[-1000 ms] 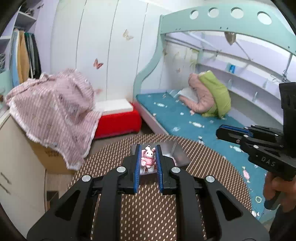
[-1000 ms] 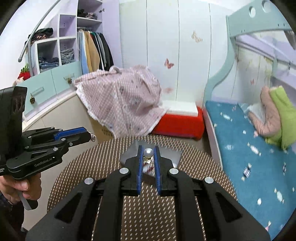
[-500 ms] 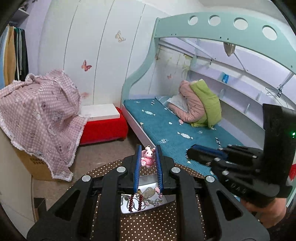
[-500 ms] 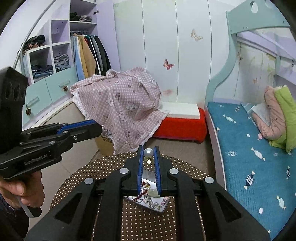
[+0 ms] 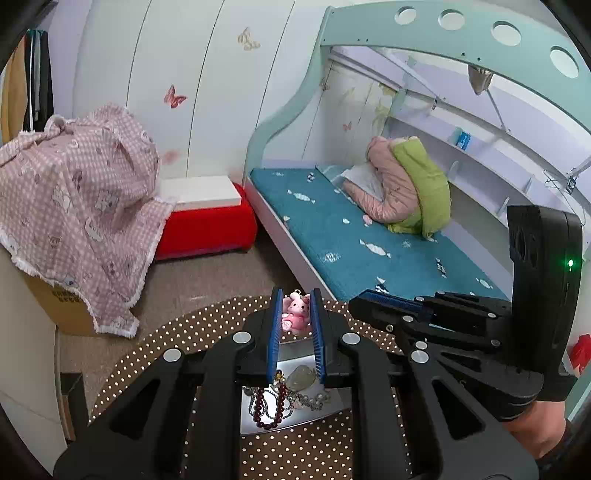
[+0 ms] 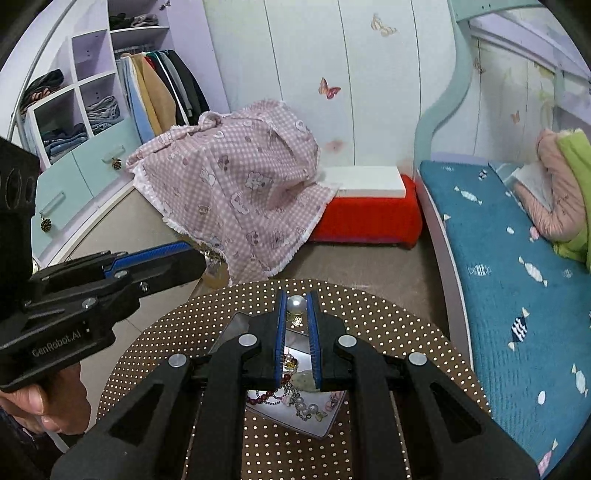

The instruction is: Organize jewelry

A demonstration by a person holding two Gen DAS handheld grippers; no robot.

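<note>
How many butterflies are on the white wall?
3 in the right wrist view: a beige butterfly up high, a pink butterfly lower left, a faint butterfly by the checked cloth. The cloth may hide more.

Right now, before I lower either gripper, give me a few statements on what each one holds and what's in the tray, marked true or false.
1. The left gripper holds a pink bunny charm. True.
2. The right gripper is open. False: it is shut on a pearl.
3. The tray holds dark red beads. True.
4. The tray sits on the bed. False: it sits on the dotted round table.
</note>
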